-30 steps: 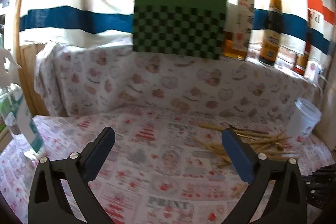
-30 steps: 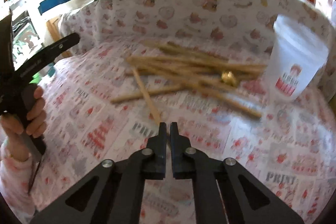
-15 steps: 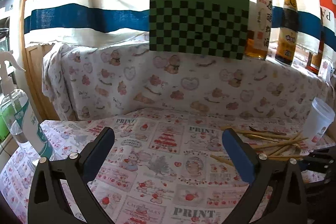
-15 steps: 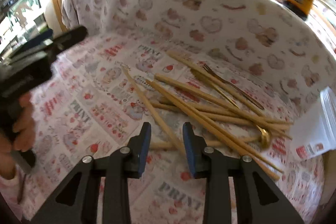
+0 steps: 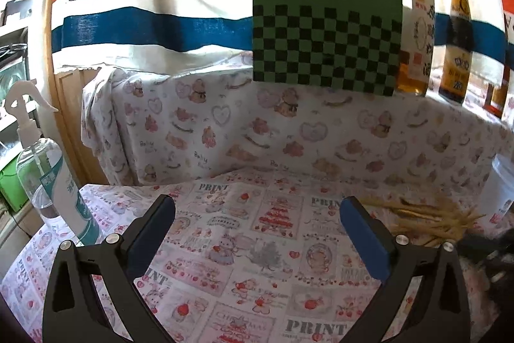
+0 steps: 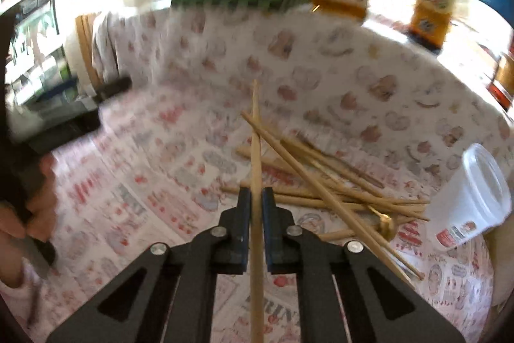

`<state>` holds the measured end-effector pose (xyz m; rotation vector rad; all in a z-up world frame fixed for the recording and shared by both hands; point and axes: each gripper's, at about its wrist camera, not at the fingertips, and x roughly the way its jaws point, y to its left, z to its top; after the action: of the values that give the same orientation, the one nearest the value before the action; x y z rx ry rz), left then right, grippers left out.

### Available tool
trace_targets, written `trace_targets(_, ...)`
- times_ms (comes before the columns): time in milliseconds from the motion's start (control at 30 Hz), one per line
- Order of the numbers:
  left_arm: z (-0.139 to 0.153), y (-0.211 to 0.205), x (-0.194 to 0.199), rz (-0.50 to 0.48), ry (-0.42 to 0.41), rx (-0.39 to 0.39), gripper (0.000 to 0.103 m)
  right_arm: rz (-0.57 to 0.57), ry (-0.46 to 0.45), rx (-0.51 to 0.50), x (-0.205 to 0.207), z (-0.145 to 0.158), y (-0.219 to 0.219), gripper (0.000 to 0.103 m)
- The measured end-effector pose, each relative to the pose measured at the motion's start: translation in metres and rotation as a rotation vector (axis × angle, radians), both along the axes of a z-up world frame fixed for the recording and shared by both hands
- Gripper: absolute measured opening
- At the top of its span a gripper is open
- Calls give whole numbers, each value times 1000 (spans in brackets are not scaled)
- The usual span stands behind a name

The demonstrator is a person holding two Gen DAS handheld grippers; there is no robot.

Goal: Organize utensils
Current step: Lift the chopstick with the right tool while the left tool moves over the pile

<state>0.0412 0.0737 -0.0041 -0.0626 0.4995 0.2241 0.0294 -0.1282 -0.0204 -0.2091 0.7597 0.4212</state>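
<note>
One long wooden chopstick [image 6: 256, 150] is squeezed between the closing jaws of the right gripper [image 6: 256, 198], above the pile of wooden chopsticks [image 6: 327, 182] beside the white plastic cup [image 6: 472, 198]. The left gripper [image 5: 257, 214] is held wide apart, with nothing in it.

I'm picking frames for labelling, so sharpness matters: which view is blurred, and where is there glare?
Right wrist view: background and cloth smeared by motion blur; the right gripper and the chopstick between its jaws stay sharp; sunlight washes out the top right. Left wrist view: mostly sharp, though the chopstick pile at right is blurred, and glare whitens the bottle. Both show fisheye bending.
</note>
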Motion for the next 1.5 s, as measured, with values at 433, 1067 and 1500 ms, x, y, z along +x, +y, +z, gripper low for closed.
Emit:
trace_targets(433,-28,-19,17,-204,237,-273,72,-185,-266,204,-31,61,-86,6)
trace_targets(1067,-50,-108,79,-122,438,-445,35,-193,-151,301,-11,43,-106,7)
trace_targets(1500,-44,-95,73,-135,420,-296,0,-227,-148,273,-5,42,-110,7)
